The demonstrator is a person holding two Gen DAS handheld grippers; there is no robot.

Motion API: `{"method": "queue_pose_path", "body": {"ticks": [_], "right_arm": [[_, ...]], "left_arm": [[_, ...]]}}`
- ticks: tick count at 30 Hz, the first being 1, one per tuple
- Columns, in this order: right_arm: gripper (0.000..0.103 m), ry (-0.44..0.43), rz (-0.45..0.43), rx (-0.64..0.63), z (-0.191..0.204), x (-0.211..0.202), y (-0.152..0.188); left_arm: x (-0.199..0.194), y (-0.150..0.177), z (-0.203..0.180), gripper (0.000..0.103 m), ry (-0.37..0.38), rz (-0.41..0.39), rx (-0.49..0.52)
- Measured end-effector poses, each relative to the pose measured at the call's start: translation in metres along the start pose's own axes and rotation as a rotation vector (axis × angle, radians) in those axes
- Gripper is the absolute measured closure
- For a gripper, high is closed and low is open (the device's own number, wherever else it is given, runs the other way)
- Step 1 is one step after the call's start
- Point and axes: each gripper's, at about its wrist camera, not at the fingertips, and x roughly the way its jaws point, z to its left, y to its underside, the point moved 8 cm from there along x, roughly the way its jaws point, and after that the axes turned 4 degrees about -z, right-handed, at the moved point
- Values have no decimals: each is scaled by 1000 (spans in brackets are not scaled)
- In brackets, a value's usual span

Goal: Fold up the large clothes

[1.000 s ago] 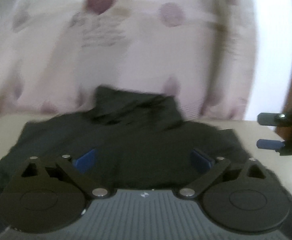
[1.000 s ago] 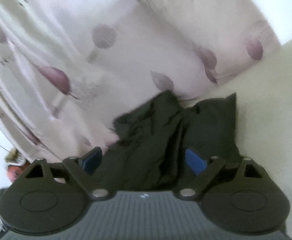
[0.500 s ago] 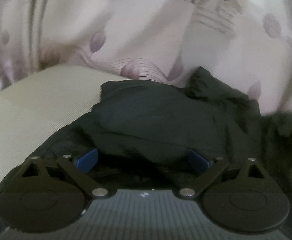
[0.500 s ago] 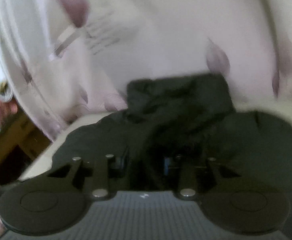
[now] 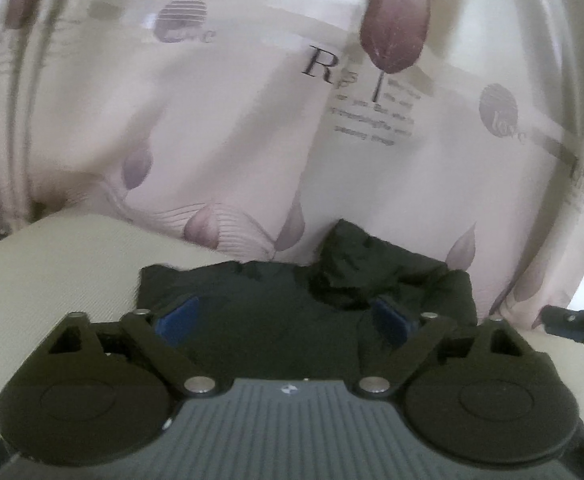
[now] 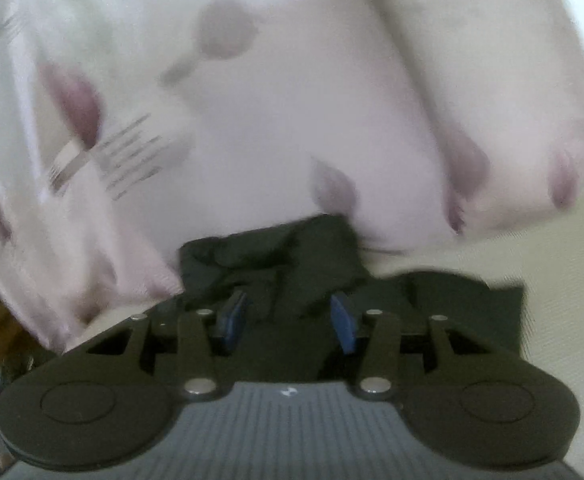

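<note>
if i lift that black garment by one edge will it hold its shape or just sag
The black garment would probably sag: it already lies in soft rumpled folds near the curtain. It looks thin, so likely light. On the cream surface it should bunch rather than slide whole.

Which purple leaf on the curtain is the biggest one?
The dark leaf at the top of the curtain, just above the printed writing. The other leaves are smaller and paler, lower down.

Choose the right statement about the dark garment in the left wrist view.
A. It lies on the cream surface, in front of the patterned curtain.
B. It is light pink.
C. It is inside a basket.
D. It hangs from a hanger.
A: the dark garment lies on the cream surface, with the patterned curtain behind it.
</note>
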Motion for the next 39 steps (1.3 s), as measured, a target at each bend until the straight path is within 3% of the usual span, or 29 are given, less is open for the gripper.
{"method": "queue_pose_path", "body": {"ticks": [4, 6, 8, 11, 19, 34, 36, 39], "right_arm": [[58, 24, 109, -261, 41, 34, 16], [58, 56, 161, -358, 48, 51, 30], [60, 106, 208, -406, 42, 65, 44], [63, 144, 240, -393, 29, 71, 59], [63, 155, 293, -344, 16, 94, 85], [62, 148, 253, -368, 17, 91, 88], [60, 160, 232, -371, 21, 80, 83], [45, 155, 164, -419, 37, 55, 75]], "left_arm": [[38, 6, -7, 24, 14, 89, 9], [58, 17, -2, 51, -26, 161, 23], [76, 30, 11, 57, -75, 220, 20], [85, 41, 28, 58, -78, 234, -18], [91, 59, 38, 58, -82, 242, 34], [92, 63, 43, 58, -72, 214, -2], [92, 63, 41, 57, -83, 211, 15], [92, 62, 41, 57, -87, 210, 16]]}}
